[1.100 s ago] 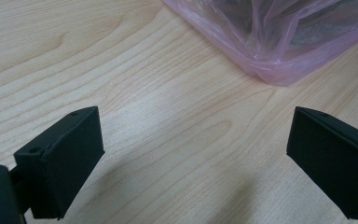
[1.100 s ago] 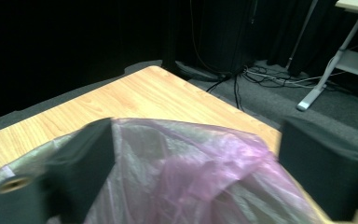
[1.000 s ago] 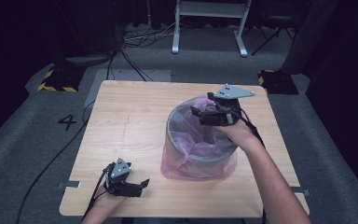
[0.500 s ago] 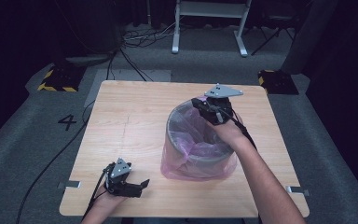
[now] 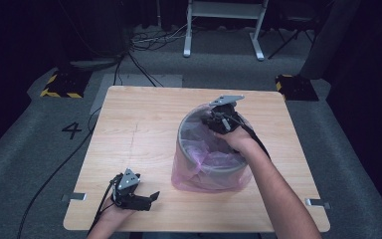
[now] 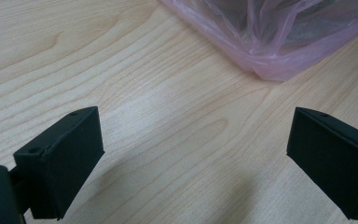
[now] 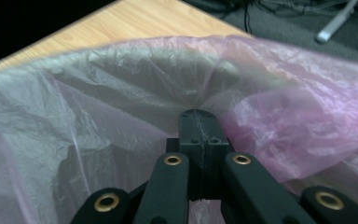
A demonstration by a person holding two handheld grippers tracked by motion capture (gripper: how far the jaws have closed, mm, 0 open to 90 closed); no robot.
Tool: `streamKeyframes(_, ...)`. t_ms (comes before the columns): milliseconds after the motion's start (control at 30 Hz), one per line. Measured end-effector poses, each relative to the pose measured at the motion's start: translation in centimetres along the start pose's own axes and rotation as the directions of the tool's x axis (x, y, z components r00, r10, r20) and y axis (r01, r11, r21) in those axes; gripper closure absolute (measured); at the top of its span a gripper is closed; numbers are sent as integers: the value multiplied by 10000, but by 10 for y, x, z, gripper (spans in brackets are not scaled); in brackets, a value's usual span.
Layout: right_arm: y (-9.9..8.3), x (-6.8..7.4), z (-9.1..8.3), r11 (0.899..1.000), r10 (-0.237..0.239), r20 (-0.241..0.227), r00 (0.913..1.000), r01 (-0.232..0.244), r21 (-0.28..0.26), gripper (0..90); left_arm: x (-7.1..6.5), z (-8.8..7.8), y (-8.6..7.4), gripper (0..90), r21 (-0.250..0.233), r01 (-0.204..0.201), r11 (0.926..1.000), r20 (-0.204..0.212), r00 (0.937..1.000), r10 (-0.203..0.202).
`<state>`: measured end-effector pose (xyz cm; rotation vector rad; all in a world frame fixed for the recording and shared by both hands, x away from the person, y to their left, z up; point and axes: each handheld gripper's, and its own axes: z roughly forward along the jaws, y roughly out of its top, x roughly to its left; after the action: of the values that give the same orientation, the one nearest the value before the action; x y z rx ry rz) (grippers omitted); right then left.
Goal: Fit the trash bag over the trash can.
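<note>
1. High view, nearest the person: the left gripper (image 5: 149, 198) rests on the wooden table (image 5: 139, 129) by the near edge, well apart from the bin. In the left gripper view its jaws stand wide apart with bare wood between them, holding nothing.
2. Mid-table stands a grey bin (image 5: 185, 130) lined with a thin pink bag (image 5: 204, 172), which hangs over the near side down to the tabletop.
3. At the bin's far rim, the right gripper (image 5: 210, 121) meets the bag. In the right gripper view its jaws are pressed together on a gathered fold of the film (image 7: 200, 100), just above the rim.
4. Judged step: fitting the bag's edge over the rim at the far side.
5. Next move likely calls for drawing the pinched film outward and down over the rim, gently, since the film looks easy to tear or slip.
</note>
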<state>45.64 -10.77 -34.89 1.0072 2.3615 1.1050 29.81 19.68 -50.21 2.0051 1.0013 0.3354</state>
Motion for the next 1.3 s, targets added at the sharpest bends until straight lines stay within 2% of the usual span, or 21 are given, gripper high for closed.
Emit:
streamKeyframes(100, -3, 0, 11, 9970, -17, 40, 10000, 14, 770, 898, 0, 0, 0, 36, -7, 35, 10000, 14, 10000, -35)
streamKeyframes(167, -6, 0, 18, 9916, -151, 56, 9999, 143, 1289, 898, 0, 0, 0, 36, 15, 35, 10000, 33, 10000, -35)
streamKeyframes(233, -9, 0, 24, 9842, -66, -89, 9999, 81, 1769, 898, 0, 0, 0, 36, 9, 55, 10000, 37, 10000, -55)
streamKeyframes(300, -11, 1, 30, 9722, -298, -114, 9995, 316, 2320, 899, 0, 0, 0, 36, -15, 81, 10000, 39, 10000, -81)
streamKeyframes(333, -13, 1, 32, 9664, -222, -212, 9995, 268, 2555, 899, 0, 0, 0, 36, -6, 76, 10000, 32, 10000, -76)
streamKeyframes(433, -18, 5, 39, 9346, -497, -426, 9979, 615, 3504, 900, 1, 0, 0, 36, 3, 115, 9999, 63, 9999, -115)
streamKeyframes(500, -20, 9, 41, 9215, -692, -578, 9959, 860, 3788, 900, 1, 0, 0, 36, -42, 124, 9999, 65, 9999, -123)
streamKeyframes(567, -19, 9, 40, 9255, -529, -545, 9971, 695, 3722, 900, 1, 0, 0, 36, -39, 141, 9999, 49, 9999, -140)
streamKeyframes(667, -13, 10, 31, 9498, -322, -636, 9975, 504, 3087, 900, 1, 0, 0, 33, -27, 124, 9999, 20, 9999, -124)
streamKeyframes(733, -6, 11, 23, 9613, -416, -790, 9960, 614, 2685, 900, 1, 0, 0, 33, -3, 143, 9999, 11, 9999, -143)
streamKeyframes(833, 8, 16, 8, 9763, -430, -903, 9950, 610, 2077, 899, 1, 0, 0, 33, -19, 162, 9999, 6, 9999, -162)
streamKeyframes(933, 18, 20, -8, 9858, -443, -1093, 9930, 612, 1564, 900, 1, 0, 0, 33, -1, 161, 9999, 22, 9999, -161)
streamKeyframes(1000, 22, 23, -16, 9891, -526, -1155, 9919, 677, 1306, 899, 1, 0, 0, 33, -2, 167, 9999, 14, 9999, -167)
streamKeyframes(1067, 24, 25, -22, 9931, -388, -1321, 9905, 529, 1045, 900, 2, 0, 0, 30, -4, 190, 9998, -36, 9998, -190)
streamKeyframes(1100, 24, 28, -24, 9929, -497, -1457, 9881, 647, 998, 900, 2, 0, 1, 26, 13, 183, 9998, -18, 9998, -183)
streamKeyframes(1200, 21, 36, -22, 9895, -663, -1663, 9838, 862, 1157, 900, 2, 1, 1, 26, 32, 185, 9998, -30, 9998, -185)
streamKeyframes(1300, 17, 45, -15, 9843, -769, -2044, 9759, 1070, 1404, 900, 2, 1, 1, 26, 47, 203, 9998, -51, 9998, -203)
